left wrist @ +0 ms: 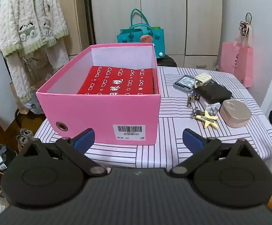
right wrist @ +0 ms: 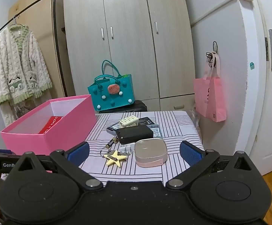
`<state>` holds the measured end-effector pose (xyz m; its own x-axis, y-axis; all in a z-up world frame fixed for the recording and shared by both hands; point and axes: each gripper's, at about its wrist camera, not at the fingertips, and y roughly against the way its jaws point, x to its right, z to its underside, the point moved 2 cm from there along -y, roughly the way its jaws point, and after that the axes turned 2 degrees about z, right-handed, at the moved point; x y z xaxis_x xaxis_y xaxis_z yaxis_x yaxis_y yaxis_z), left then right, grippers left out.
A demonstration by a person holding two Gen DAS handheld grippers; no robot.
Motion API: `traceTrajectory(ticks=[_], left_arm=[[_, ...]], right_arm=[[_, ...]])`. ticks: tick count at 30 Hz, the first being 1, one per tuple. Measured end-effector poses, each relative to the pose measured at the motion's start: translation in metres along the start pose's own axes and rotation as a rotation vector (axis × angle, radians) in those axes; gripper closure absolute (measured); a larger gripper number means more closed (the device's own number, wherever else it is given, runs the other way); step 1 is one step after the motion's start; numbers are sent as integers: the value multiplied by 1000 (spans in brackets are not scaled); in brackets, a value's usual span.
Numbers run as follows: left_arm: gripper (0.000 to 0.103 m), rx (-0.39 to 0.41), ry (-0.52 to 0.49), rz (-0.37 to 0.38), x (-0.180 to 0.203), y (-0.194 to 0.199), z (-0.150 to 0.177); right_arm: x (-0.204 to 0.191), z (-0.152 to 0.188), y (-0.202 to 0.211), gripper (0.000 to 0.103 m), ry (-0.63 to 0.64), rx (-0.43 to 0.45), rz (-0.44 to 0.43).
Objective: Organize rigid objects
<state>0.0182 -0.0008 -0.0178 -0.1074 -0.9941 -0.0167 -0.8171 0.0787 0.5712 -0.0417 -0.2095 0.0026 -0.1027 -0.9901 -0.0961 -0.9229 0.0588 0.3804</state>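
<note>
L wrist view: left gripper hangs at the near table edge, jaws wide apart, nothing between them. Directly ahead stands the pink box, lidless, on the striped table. Inside it lies 1 red carton, flat on the bottom. To the box's right, a loose cluster remains on the cloth: rose-gold case, star keyring, white plug, black case, cream clip, grey pack, small batteries.

R wrist view: right gripper also spread, empty, aimed over the cluster; rose-gold case and star keyring lie nearest, between the finger lines but untouched. Black case sits behind, cream clip partly resting on it. Pink box well to the left, red carton visible within.

Assessment: approx. 1 item stowed, at least 7 outstanding. Task looks early-stage; no pick in hand. Likely next: right-side grab of the nearest item, then transfer to box.
</note>
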Motion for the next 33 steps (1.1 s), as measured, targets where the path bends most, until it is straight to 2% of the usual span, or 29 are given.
traceTrajectory(ticks=[9, 19, 27, 33], left_arm=[[1, 28, -26, -9, 6, 0, 5], [0, 114, -2, 11, 5, 7, 14], [0, 120, 17, 11, 3, 5, 14], [0, 126, 7, -6, 5, 3, 15]], right_arm=[[2, 0, 4, 0, 4, 20, 22], [10, 3, 2, 0, -17, 33, 46], [14, 8, 3, 0, -23, 92, 67], [10, 8, 0, 0, 18, 56, 31]])
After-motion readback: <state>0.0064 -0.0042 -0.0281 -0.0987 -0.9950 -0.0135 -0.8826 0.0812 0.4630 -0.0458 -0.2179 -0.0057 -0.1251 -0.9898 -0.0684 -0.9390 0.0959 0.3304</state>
